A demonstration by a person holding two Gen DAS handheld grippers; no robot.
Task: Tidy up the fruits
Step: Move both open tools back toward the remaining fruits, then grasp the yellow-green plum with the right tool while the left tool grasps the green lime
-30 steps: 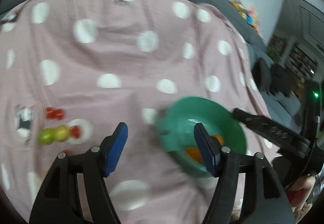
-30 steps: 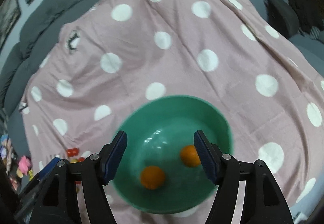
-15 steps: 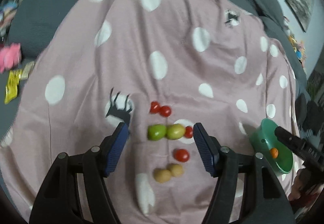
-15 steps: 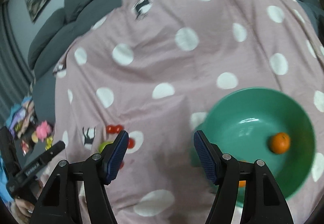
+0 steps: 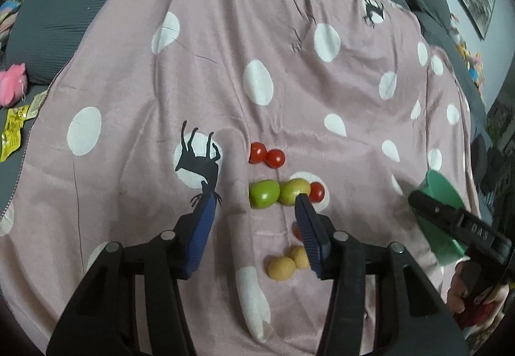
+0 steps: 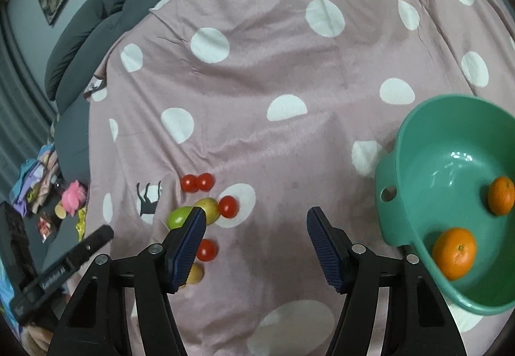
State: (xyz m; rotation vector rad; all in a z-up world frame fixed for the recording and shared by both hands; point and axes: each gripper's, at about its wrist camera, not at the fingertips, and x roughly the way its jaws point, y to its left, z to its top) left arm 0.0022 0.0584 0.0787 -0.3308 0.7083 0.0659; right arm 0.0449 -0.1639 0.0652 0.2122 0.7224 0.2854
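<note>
Fruits lie on a pink dotted blanket point(image 5: 225, 66). In the left wrist view there are two red tomatoes point(image 5: 266, 155), a green fruit point(image 5: 264, 194), a yellow-green fruit point(image 5: 294, 189), another tomato point(image 5: 317, 192) and two small yellow fruits point(image 5: 283, 266). My left gripper point(image 5: 256, 211) is open and empty, just short of the green fruit. My right gripper point(image 6: 254, 221) is open and empty over the blanket between the fruits point(image 6: 206, 206) and the green bowl point(image 6: 402, 195). The bowl holds two oranges point(image 6: 454, 253), point(image 6: 500, 195).
Grey sofa cushions point(image 5: 48, 18) ring the blanket. A pink toy point(image 5: 11, 84) and a yellow packet point(image 5: 13, 131) lie at the left edge. The bowl's edge point(image 5: 441, 195) shows at the right of the left wrist view, behind the right gripper's finger point(image 5: 457, 221).
Both grippers have swung left, away from the bowl and toward the loose fruits. The left gripper has come closer to the green fruit. Both stay open.
</note>
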